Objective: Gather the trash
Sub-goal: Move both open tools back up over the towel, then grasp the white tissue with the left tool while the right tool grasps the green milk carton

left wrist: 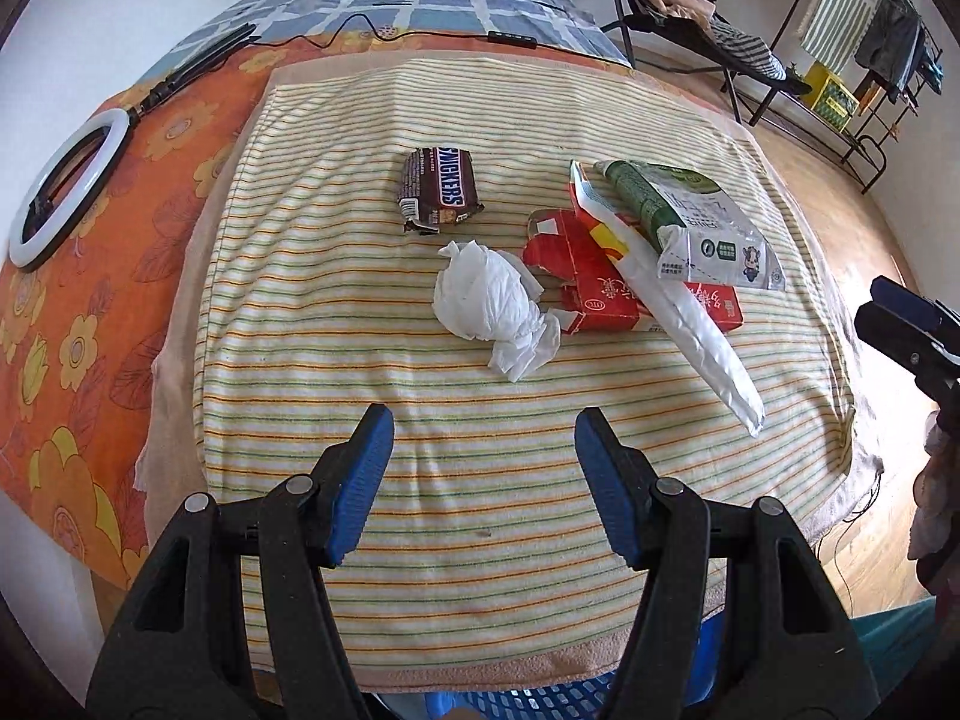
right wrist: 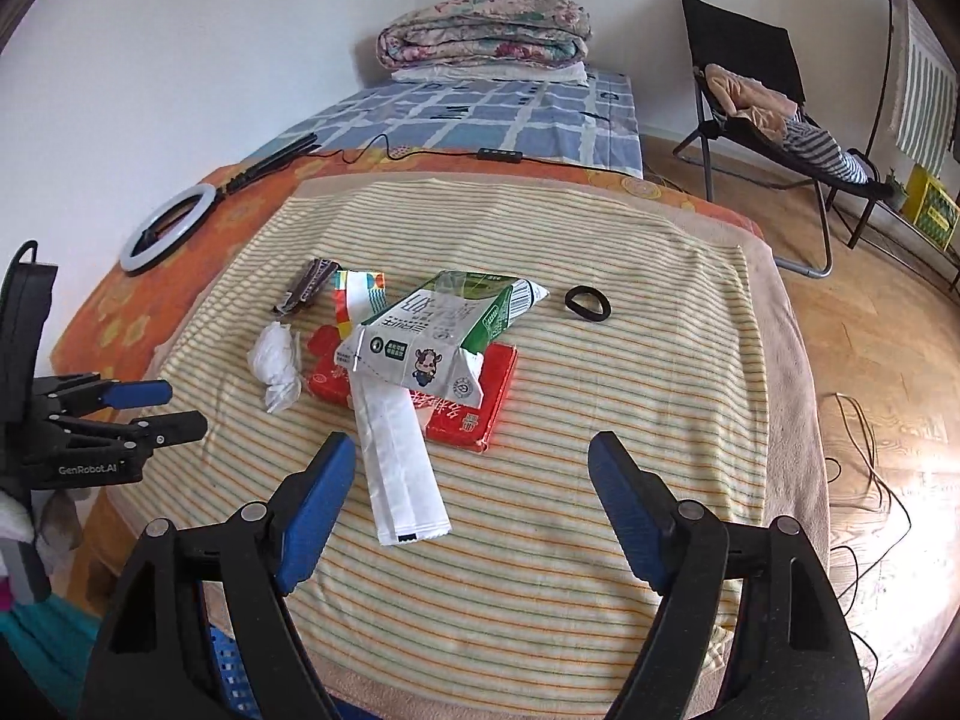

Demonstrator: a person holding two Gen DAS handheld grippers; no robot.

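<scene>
Trash lies on a striped towel (left wrist: 480, 480) on the bed: a Snickers wrapper (left wrist: 440, 187), a crumpled white tissue (left wrist: 489, 300), a red carton (left wrist: 591, 285), a long white wrapper (left wrist: 690, 324) and a green-white milk pack (left wrist: 690, 222). My left gripper (left wrist: 483, 450) is open and empty, just short of the tissue. My right gripper (right wrist: 471, 468) is open and empty, near the white wrapper's end (right wrist: 402, 468), with the milk pack (right wrist: 444, 330) and red carton (right wrist: 474, 402) beyond. The tissue (right wrist: 277, 366) and Snickers wrapper (right wrist: 306, 285) lie at the left.
A black ring (right wrist: 587, 303) lies on the towel at the right. A ring light (left wrist: 66, 186) and cable lie on the orange sheet. A blue basket (left wrist: 528, 702) shows below the bed edge. A folding chair (right wrist: 762, 120) stands on the wooden floor.
</scene>
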